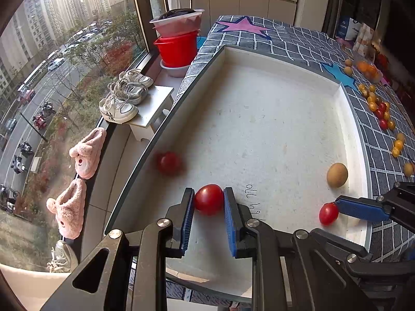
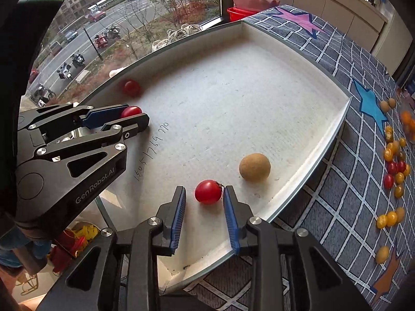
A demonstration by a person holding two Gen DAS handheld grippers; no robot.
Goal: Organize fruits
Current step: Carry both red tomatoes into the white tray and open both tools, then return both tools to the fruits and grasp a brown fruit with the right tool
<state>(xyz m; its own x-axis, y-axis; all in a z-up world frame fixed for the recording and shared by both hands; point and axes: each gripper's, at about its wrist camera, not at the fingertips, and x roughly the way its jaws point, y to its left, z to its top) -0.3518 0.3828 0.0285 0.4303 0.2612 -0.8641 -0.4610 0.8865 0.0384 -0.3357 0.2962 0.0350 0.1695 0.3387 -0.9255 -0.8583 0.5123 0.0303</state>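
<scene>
A white foam tray (image 1: 352, 119) (image 2: 337, 119) lies on a checked cloth. My left gripper (image 1: 209, 199) (image 2: 138, 114) is shut on a red cherry tomato (image 1: 209, 199) (image 2: 131, 111) just above the tray floor. A blurred red tomato (image 1: 168, 162) (image 2: 131, 87) lies by the tray's left wall. My right gripper (image 2: 204, 194) is open around another red tomato (image 2: 208, 191) (image 1: 328, 213), which touches the right pad. One of its fingers (image 1: 363, 208) shows in the left wrist view. A brown round fruit (image 1: 337, 175) (image 2: 254, 167) rests in the tray near the right wall.
Several yellow and red cherry tomatoes (image 1: 381, 108) (image 2: 395, 165) are scattered on the cloth (image 1: 285, 39) right of the tray, with oranges (image 1: 368, 70) farther back. Stacked basins (image 1: 179, 41), shoes (image 1: 124, 98) and pink slippers (image 1: 88, 153) line the window ledge at left.
</scene>
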